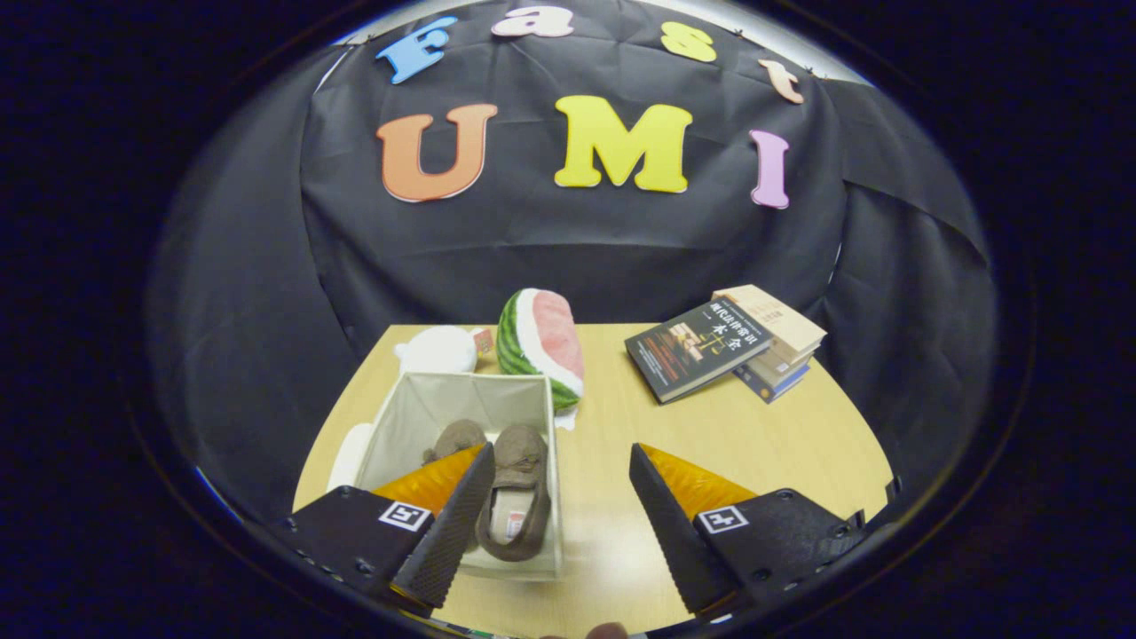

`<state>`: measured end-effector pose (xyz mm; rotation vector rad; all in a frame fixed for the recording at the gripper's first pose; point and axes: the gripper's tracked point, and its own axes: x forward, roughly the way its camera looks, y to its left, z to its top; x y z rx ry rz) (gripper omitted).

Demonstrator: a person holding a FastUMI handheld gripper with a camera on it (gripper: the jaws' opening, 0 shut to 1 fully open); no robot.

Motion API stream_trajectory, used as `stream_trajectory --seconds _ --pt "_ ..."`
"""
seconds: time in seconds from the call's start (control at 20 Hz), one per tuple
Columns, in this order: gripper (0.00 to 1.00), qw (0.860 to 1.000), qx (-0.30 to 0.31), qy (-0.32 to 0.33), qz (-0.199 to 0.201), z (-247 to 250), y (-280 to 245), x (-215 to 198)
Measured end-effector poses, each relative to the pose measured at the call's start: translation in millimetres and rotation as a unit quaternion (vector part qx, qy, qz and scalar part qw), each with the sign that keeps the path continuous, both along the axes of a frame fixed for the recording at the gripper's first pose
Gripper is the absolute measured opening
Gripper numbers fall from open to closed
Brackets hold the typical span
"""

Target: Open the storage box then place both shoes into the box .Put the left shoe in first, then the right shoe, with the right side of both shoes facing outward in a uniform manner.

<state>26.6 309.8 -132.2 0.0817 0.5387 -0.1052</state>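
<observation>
While the gripper (561,484) hangs above the table (737,435) with fingers apart and empty, the open box (417,417) sits beneath the left finger. Both brown shoes (515,497) lie inside, long axes running away from the fingers; placement appears complete.

Lower left of centre, my open-topped white fabric storage box (461,399) sits on the bench. Inside it lie two brown slip-on shoes side by side: one (517,497) fully seen, opening upward; the other (454,437) partly hidden behind my claw's finger.
</observation>
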Motion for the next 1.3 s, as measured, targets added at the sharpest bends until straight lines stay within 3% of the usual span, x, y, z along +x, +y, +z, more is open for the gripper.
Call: stream_trajectory --seconds 0.55,1.3 --pt "0.91 0.993 0.010 -0.115 -0.027 85.0 -110.5 -58.4" --pt "0.94 0.989 0.040 -0.144 0.006 80.6 -116.1 -87.2"
